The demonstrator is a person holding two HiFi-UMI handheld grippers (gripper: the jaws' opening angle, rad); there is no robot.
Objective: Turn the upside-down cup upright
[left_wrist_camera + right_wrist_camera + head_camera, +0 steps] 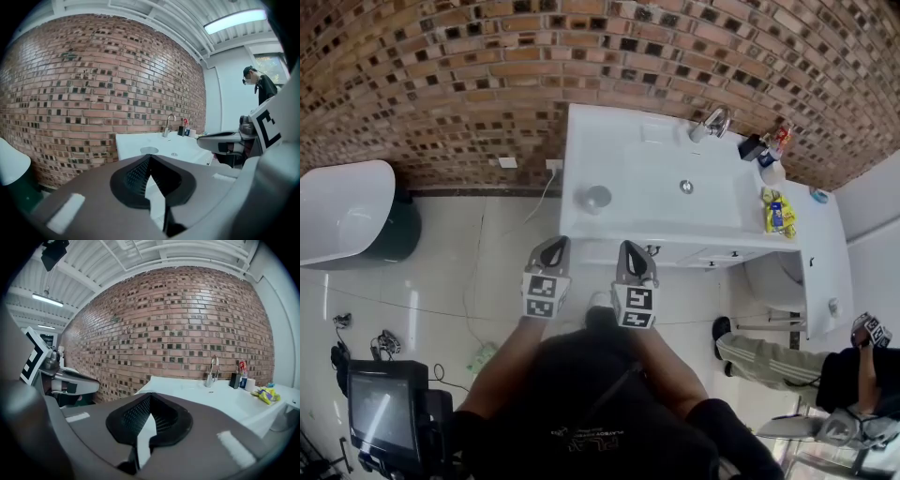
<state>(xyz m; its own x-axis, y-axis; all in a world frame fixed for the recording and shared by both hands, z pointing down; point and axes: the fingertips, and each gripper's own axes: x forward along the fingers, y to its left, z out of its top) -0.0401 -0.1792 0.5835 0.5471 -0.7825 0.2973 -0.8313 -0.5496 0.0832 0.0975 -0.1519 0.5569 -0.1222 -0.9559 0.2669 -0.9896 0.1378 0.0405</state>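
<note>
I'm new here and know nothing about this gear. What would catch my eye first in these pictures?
A big brick wall fills the background, with a white sink counter standing against it and a white tub off to the left. On the counter's left part stands a small grey cup. In front of it the person holds the left tool and the right tool, both shut and empty, pointing toward the counter.

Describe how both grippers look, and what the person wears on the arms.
Both the left gripper and right gripper have grey shells tapering to a point, with black ribbed fingers inside. Each carries a white cube printed with black square markers. The person wears a black top, forearms uncovered.
</note>
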